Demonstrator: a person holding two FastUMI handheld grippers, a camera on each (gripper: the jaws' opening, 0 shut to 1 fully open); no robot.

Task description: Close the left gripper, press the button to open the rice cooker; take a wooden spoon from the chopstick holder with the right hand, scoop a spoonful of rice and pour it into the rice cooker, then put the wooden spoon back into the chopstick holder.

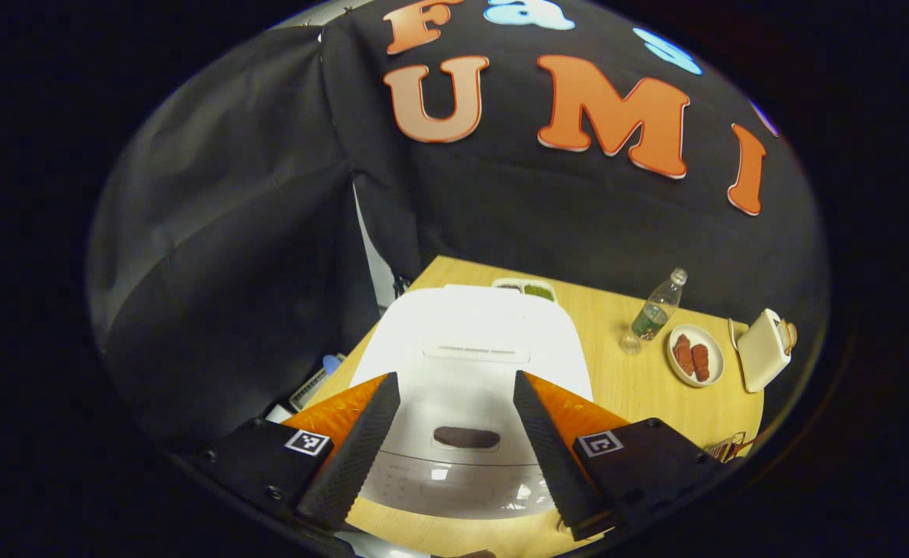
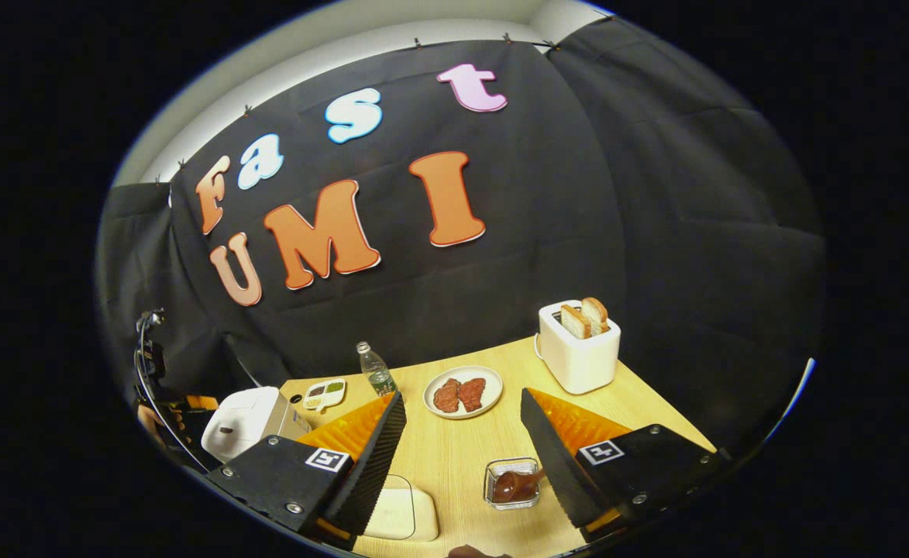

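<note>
In the left gripper view, the left claw (image 1: 454,453) was held spread above the white rice cooker (image 1: 466,364), whose lid was shut; the dark button (image 1: 466,438) was seen between the fingers, untouched. Farther right on the tabletop (image 1: 640,387), a water bottle (image 1: 658,306), a plate of meat (image 1: 695,355) and a toaster (image 1: 762,349) were seen. In the right gripper view, the rice cooker (image 2: 249,418) was seen at the far left. The right claw (image 2: 462,465) was held spread and empty above the tabletop, with the chopstick holder (image 2: 513,483), a wooden spoon (image 2: 514,486) inside it, just beside its right finger (image 2: 551,457).
</note>
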